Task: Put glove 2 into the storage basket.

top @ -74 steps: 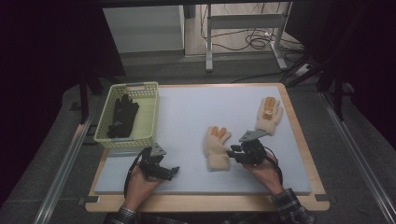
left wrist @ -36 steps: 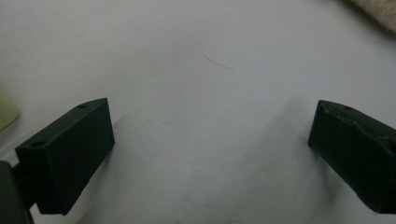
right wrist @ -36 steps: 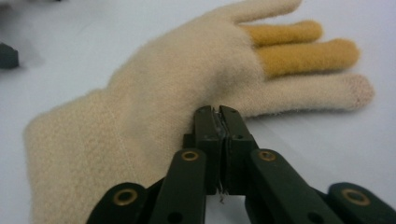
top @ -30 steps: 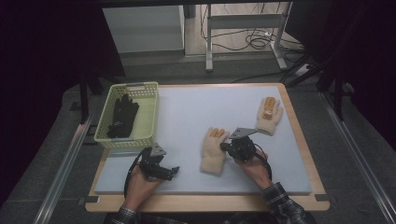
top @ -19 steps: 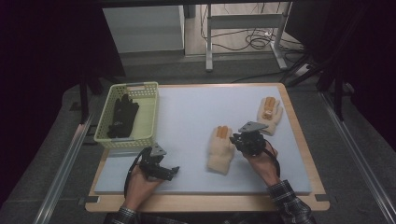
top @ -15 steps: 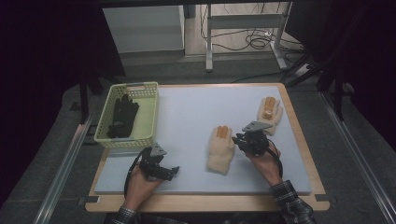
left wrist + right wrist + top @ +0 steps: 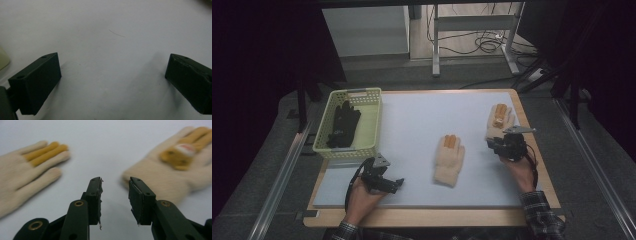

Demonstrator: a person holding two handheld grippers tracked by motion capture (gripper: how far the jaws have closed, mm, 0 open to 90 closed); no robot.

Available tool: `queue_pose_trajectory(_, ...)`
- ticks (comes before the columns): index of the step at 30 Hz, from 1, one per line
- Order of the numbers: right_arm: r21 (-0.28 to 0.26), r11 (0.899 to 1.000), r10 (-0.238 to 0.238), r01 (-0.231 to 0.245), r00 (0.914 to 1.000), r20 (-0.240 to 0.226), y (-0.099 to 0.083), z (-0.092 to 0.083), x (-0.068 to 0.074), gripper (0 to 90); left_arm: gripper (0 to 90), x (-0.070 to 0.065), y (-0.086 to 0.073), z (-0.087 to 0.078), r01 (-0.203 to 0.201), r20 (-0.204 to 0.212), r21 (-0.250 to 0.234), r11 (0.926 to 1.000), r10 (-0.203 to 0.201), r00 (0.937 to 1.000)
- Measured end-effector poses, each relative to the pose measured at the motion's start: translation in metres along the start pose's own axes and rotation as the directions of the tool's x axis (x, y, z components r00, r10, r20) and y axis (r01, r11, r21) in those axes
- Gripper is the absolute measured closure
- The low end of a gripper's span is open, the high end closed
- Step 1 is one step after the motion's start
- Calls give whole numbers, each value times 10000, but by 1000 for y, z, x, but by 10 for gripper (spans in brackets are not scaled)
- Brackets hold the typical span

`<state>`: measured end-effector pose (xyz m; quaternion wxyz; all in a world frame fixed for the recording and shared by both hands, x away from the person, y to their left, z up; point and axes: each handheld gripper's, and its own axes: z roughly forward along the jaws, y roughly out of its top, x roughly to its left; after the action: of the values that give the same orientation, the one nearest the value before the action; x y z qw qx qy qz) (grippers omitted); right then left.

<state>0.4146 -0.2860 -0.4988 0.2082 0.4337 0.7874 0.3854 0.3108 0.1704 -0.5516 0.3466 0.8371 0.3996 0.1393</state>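
Right gripper sits at the cuff of the far cream glove near the table's right edge; its jaws have just been opening, now partly apart with nothing between them. Second cream glove lies flat mid-table, well apart. Left gripper wide open, empty, over bare tabletop near the yellow basket holding black gloves.

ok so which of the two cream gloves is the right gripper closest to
The far-right glove by the board's edge. The right gripper, jaws open with nothing between them, sits just short of its cuff. The middle glove lies well off to the gripper's left.
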Motion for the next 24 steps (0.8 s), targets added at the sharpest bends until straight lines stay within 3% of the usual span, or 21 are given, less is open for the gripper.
queue_pose_trajectory(6,-134,9999,61,-52,9978,654,17,5,-29,591,6,0,0,0,10,-6,3,10000,-10,10000)
queue_pose_trajectory(12,58,10000,72,-79,9939,1103,31,33,-54,488,6,0,0,0,-11,-1,24,10000,11,10000)
queue_pose_trajectory(18,473,9987,110,-163,9938,1107,34,63,-73,395,6,0,0,0,-3,11,17,10000,3,10000)
queue_pose_trajectory(21,718,9974,-169,93,9942,1061,32,74,-75,414,6,0,0,0,-3,11,13,10000,3,10000)
queue_pose_trajectory(24,556,9984,-78,28,9959,899,30,74,-76,536,6,0,0,0,-5,14,18,10000,5,10000)
